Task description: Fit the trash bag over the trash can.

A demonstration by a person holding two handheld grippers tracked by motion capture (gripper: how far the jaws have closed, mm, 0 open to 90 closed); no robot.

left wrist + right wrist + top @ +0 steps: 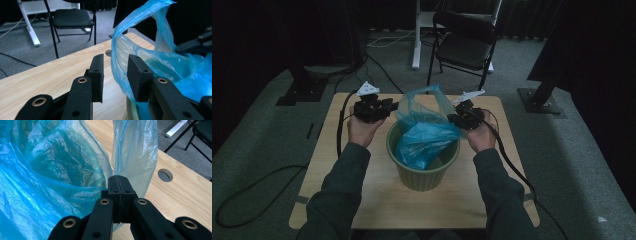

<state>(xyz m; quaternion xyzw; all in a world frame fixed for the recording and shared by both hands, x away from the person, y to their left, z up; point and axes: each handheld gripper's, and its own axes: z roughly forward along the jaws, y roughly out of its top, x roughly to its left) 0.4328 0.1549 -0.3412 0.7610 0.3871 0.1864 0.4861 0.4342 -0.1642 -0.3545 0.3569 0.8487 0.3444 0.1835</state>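
High view v. dim: room edges near black, only the table [362, 200] catches soft light from above, shadows faint. Both gripper views brighter w/ even light. Blue plastic bag [50, 170] glows translucent, mild sheen on creases, no hard glare. Left gripper [115, 72] close-up slightly soft; folding chair [71, 18] behind fairly sharp. Right gripper [119, 180] crisp.

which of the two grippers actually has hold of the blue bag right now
The right gripper: its jaws are shut on an edge of the blue bag. The left gripper has its jaws apart, with the bag's edge loose between them.
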